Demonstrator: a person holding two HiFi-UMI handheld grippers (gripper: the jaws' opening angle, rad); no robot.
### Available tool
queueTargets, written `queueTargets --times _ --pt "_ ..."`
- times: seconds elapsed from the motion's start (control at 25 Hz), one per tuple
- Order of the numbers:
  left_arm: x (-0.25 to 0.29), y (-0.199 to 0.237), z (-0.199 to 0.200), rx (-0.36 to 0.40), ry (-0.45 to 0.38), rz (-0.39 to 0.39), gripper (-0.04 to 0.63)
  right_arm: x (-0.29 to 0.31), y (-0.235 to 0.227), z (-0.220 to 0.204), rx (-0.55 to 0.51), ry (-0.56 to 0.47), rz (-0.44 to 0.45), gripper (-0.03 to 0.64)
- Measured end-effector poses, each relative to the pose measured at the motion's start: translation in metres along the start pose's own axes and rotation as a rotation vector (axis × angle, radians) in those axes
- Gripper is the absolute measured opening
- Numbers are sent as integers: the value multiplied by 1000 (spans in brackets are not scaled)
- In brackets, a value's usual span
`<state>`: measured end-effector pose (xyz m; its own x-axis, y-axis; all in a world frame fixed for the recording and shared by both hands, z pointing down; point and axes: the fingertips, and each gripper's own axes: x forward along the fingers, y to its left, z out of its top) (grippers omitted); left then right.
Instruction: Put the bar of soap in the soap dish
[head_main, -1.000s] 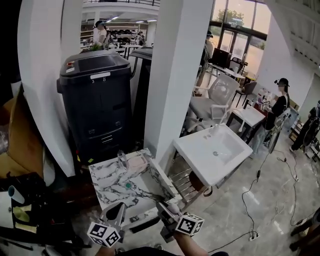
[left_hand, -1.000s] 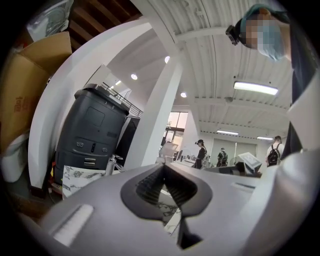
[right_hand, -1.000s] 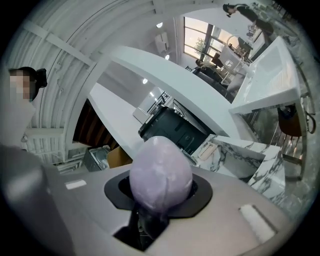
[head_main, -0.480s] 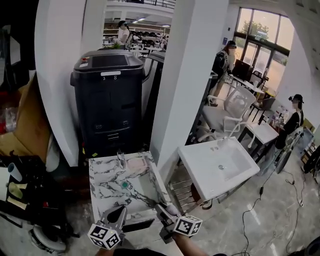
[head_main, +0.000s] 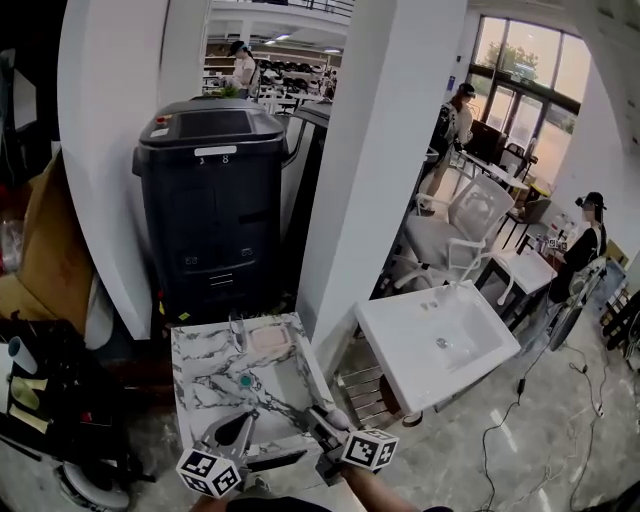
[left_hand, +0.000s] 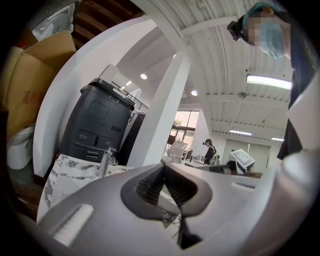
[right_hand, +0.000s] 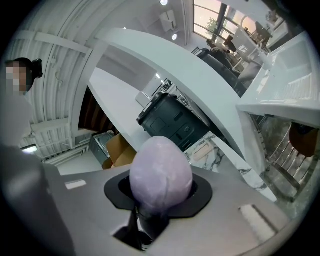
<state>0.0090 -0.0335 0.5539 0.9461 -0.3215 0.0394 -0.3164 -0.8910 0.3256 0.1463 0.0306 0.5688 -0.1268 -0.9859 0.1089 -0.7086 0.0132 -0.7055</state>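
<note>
Gripping the lilac bar of soap (right_hand: 161, 172), my right tongs (head_main: 327, 424) are clenched on it, just short of the near edge of the marble desk (head_main: 212, 372). The pink soap dish (head_main: 270, 338) lies at the desk's far end beside the tap (head_main: 237, 327), well apart from the soap. My left tongs (left_hand: 165, 176) are pressed together with nothing between them. Judged step: carrying. The next move calls for reaching across the desk and lowering the bar into the dish before letting go.

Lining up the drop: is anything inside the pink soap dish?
Nothing shows in the soap dish, though it is small in the head view. The lilac soap sits in the right gripper.
</note>
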Motion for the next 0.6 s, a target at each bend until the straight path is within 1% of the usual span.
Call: queueTargets --times 0.16,0.4,0.6 --pt "13 15 7 2 -3 -12 54 25 -9 9 -30 16 -12 109" --pt "23 49 17 -5 -6 -1 54 68 -22 20 -86 46 -37 109" --pt "26 72 21 2 -7 -6 54 99 -37 24 -133 75 -68 109"
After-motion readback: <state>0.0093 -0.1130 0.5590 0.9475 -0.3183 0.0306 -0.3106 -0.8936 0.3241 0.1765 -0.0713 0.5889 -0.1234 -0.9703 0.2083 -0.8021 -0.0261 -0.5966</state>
